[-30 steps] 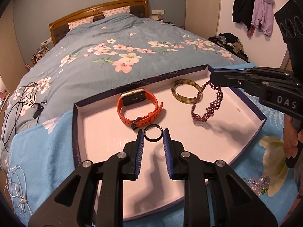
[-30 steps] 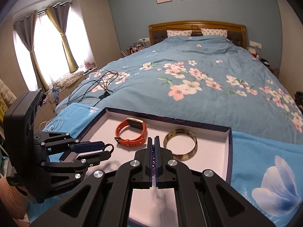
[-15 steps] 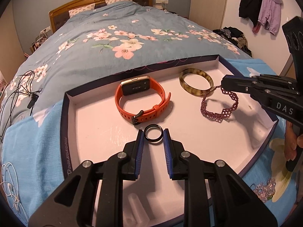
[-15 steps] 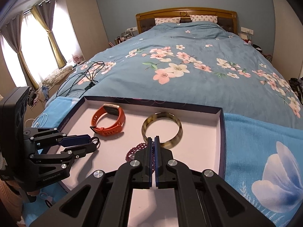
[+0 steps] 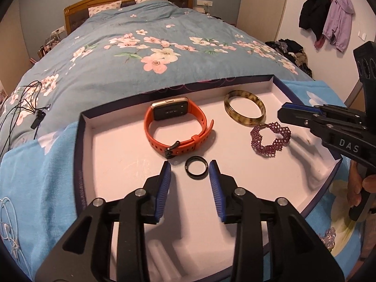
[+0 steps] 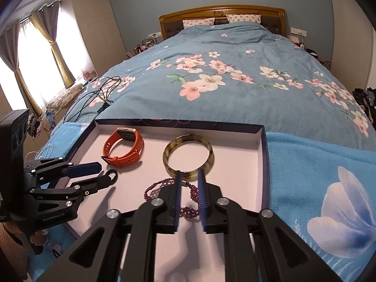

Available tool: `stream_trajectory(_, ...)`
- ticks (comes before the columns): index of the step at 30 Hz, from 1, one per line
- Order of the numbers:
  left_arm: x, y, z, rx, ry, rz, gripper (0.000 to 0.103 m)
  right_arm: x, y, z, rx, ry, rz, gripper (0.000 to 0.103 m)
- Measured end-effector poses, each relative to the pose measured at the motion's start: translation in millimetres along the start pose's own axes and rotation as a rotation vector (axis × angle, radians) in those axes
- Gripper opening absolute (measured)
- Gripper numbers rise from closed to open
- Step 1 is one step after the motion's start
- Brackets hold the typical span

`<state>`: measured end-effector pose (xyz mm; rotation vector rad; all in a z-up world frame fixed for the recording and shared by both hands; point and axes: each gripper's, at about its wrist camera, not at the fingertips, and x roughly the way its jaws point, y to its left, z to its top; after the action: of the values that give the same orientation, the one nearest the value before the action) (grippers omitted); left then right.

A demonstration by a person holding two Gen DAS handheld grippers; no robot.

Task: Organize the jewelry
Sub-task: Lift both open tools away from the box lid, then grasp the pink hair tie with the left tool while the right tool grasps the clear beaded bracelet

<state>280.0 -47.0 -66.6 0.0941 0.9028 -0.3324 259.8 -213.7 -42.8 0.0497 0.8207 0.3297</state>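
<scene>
The left gripper (image 5: 190, 171) has its blue-padded fingers (image 5: 164, 183) spreading apart, and a small black ring (image 5: 196, 166) lies flat on the tray floor between their tips, touched by neither pad. The right gripper (image 6: 188, 183) is likewise opening its fingers (image 6: 176, 195); a purple beaded bracelet (image 6: 164, 189) rests on the tray under and between them, free of the pads. Just beyond the ring sits an orange smartwatch (image 5: 177, 127), and just past the beaded bracelet lies a mottled amber bangle (image 5: 244, 107). All four pieces lie inside a shallow white tray (image 5: 112, 145) with a dark rim, set on a light blue towel (image 5: 35, 176) at the foot of a flowered bed (image 5: 145, 47). The step in hand looks like letting go of both pieces. Next, each gripper needs to lift straight clear without nudging the jewelry, then seek any piece left outside the tray.
</scene>
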Motion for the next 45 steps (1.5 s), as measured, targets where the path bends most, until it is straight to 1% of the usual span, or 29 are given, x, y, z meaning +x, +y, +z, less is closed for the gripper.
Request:
stream_trajectory(2,-8.6,1.0,-2.1,-0.004,-0.019,0.005,0.036,-7.6,0.0,-0.9,-0.001,-0.011,0.006,0.021)
stream_trajectory(4,-21.8,1.8,-5.4,-0.004,-0.055,0.007,0.042,-21.8,1.7,-4.4,-0.012,-0.032,0.019,0.023)
stream_trajectory(5,-30.3,2.7,-7.5,-0.006,-0.076,0.01,0.044,-28.2,2.6,-6.0,-0.018,-0.041,0.024,0.027)
stream_trajectory(8,-55.2,4.9,-16.0,-0.01,-0.129,0.011,0.045,-52.2,7.0,-14.1,-0.052,-0.082,0.032,0.04)
stream_trajectory(10,-71.7,6.9,-25.0,-0.007,-0.158,0.017,0.046,-69.7,11.8,-26.1,-0.083,-0.1,0.066,0.04)
stream_trajectory(13,-93.0,8.8,-42.6,-0.005,-0.186,0.017,0.046,-87.1,18.8,-44.9,-0.128,-0.091,0.091,0.041)
stream_trajectory(15,-103.6,10.6,-57.1,-0.004,-0.189,0.008,0.047,-95.0,24.2,-58.7,-0.158,-0.073,0.107,0.041)
stream_trajectory(19,-114.6,8.7,-82.5,0.013,-0.18,0.026,0.047,-102.7,36.4,-83.4,-0.228,-0.041,0.097,0.041)
stream_trajectory(25,-126.8,4.2,-113.6,0.007,-0.179,0.016,0.047,-97.0,42.5,-108.6,-0.236,0.017,0.115,0.041)
stream_trajectory(27,-129.7,6.4,-121.9,-0.011,-0.181,0.006,0.049,-93.5,42.2,-114.1,-0.23,0.037,0.123,0.041)
stream_trajectory(32,-131.2,8.5,-133.0,-0.034,-0.166,0.003,0.05,-86.3,39.6,-116.8,-0.209,0.062,0.148,0.04)
stream_trajectory(34,-131.3,7.5,-135.4,-0.037,-0.164,0.001,0.05,-79.8,37.9,-117.7,-0.2,0.096,0.185,0.04)
stream_trajectory(35,-131.9,7.0,-137.1,-0.038,-0.163,0.001,0.05,-77.3,37.9,-118.2,-0.198,0.104,0.186,0.04)
stream_trajectory(36,-131.6,6.9,-137.9,-0.04,-0.162,0.0,0.051,-75.5,37.9,-118.7,-0.194,0.109,0.188,0.038)
stream_trajectory(37,-131.8,6.7,-139.2,-0.044,-0.161,-0.002,0.051,-74.0,38.0,-119.6,-0.191,0.118,0.207,0.033)
stream_trajectory(38,-131.9,6.5,-140.0,-0.046,-0.16,-0.003,0.051,-74.0,38.1,-120.1,-0.189,0.119,0.222,0.019)
stream_trajectory(39,-132.3,6.5,-140.4,-0.048,-0.159,-0.003,0.051,-74.5,37.9,-120.0,-0.186,0.119,0.224,0.008)
stream_trajectory(45,-131.6,8.1,-142.3,-0.051,-0.153,-0.012,0.051,-91.5,35.6,-116.2,-0.179,0.071,0.224,0.007)
